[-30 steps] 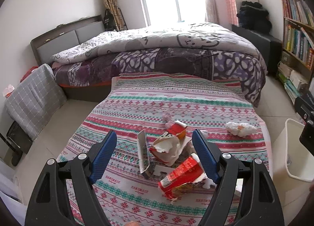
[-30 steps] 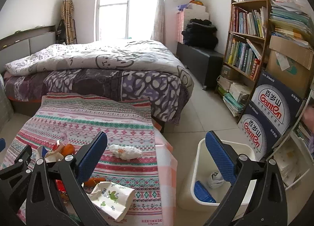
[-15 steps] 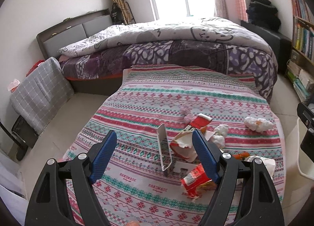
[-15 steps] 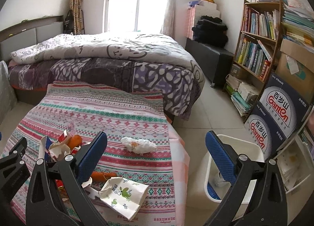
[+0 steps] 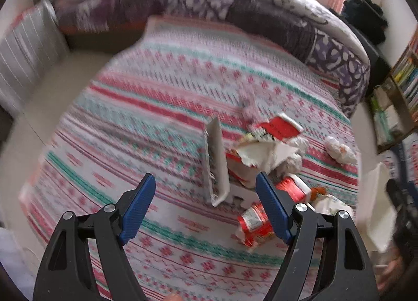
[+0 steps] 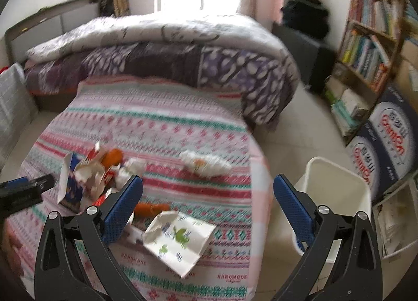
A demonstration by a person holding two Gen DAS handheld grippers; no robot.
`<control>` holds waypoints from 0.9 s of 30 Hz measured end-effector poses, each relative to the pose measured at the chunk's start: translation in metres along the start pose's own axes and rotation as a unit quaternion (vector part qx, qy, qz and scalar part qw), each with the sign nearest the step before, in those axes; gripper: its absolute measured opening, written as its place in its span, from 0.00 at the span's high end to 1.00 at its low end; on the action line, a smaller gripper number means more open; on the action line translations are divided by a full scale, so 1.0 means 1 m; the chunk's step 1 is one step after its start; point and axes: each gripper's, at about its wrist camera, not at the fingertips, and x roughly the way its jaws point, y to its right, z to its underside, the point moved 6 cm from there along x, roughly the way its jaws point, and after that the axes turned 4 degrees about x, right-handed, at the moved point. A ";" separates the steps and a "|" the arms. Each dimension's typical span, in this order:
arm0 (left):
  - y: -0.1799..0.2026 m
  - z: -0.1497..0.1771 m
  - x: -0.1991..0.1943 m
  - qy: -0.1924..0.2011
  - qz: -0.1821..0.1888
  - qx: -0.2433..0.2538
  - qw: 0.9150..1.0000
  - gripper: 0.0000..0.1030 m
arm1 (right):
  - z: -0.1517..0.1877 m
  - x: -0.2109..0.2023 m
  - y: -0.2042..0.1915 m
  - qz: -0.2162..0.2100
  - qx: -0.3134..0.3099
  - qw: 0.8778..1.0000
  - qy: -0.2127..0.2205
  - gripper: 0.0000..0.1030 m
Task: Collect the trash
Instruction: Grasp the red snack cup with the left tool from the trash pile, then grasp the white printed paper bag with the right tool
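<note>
- Left hand-held gripper (image 5: pixel 205 188): jaws wide apart, empty, above the striped cloth (image 5: pixel 146 107).
- Right hand-held gripper (image 6: pixel 207 191): jaws wide apart, empty.
- Torn red cartons (image 5: pixel 263 144): heaped on the cloth.
- Printed paper wrapper (image 6: pixel 180 241): near the cloth's edge.
- White bin (image 6: pixel 337 183): on the floor beside it.

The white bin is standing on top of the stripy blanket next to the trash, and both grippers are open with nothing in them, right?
Not quite. The white bin stands on the floor beside the stripy blanket, not on it; the right wrist view shows this. The rest holds: the trash pile lies on the blanket, and the left gripper and right gripper are both open and empty.
</note>
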 end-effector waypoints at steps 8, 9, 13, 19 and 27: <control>0.063 0.020 0.023 -0.070 0.081 0.123 0.987 0.25 | 0.007 0.014 0.031 0.029 0.013 0.999 -0.044 0.07; 0.070 0.023 0.026 -0.077 0.084 0.137 0.984 0.25 | 0.007 0.016 0.037 0.030 0.018 0.998 -0.049 0.07; 0.095 0.034 0.038 -0.085 0.068 0.185 0.977 0.25 | 0.012 0.025 0.053 0.014 0.049 0.996 -0.079 0.07; 0.098 0.036 0.053 -0.086 0.045 0.191 0.977 0.25 | 0.027 0.036 0.045 -0.020 0.047 0.991 -0.120 0.07; 0.079 0.040 0.054 -0.100 0.034 0.184 0.977 0.68 | 0.051 0.050 0.005 -0.054 -0.064 0.984 -0.158 0.07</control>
